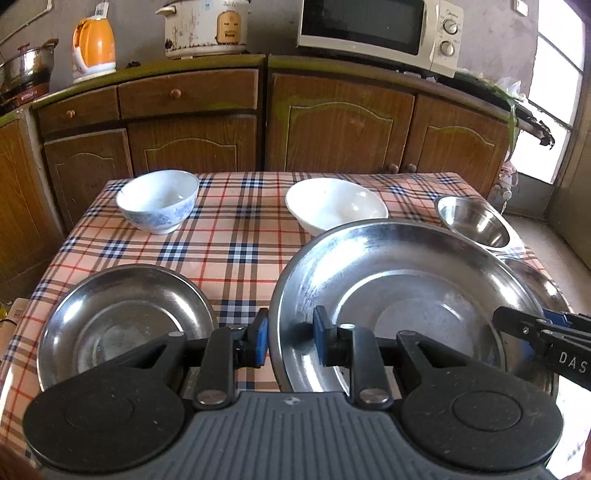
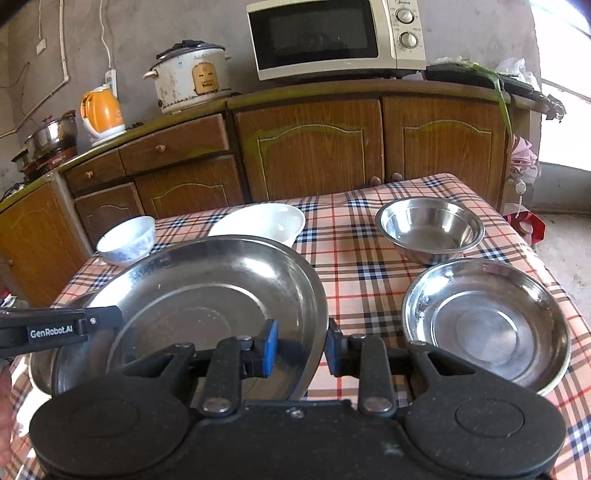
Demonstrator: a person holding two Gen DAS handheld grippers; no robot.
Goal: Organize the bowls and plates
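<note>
A large steel plate (image 1: 406, 295) hangs tilted above the plaid tablecloth (image 1: 236, 240), held from both sides. My left gripper (image 1: 290, 341) is shut on its left rim. My right gripper (image 2: 301, 347) is shut on its right rim (image 2: 317, 295). A smaller steel plate (image 1: 125, 325) lies on the cloth at front left, partly under the raised one. Another steel plate (image 2: 487, 325) lies at front right. Farther back stand a blue-patterned white bowl (image 1: 159, 199), a plain white bowl (image 1: 336, 206) and a steel bowl (image 2: 430, 229).
Wooden cabinets (image 1: 332, 122) stand right behind the table. On their counter are a microwave (image 1: 376, 29), a rice cooker (image 1: 207, 26), an orange kettle (image 1: 94, 46) and a steel pot (image 1: 26, 66). Bare cloth shows in the table's middle. The floor drops off at right.
</note>
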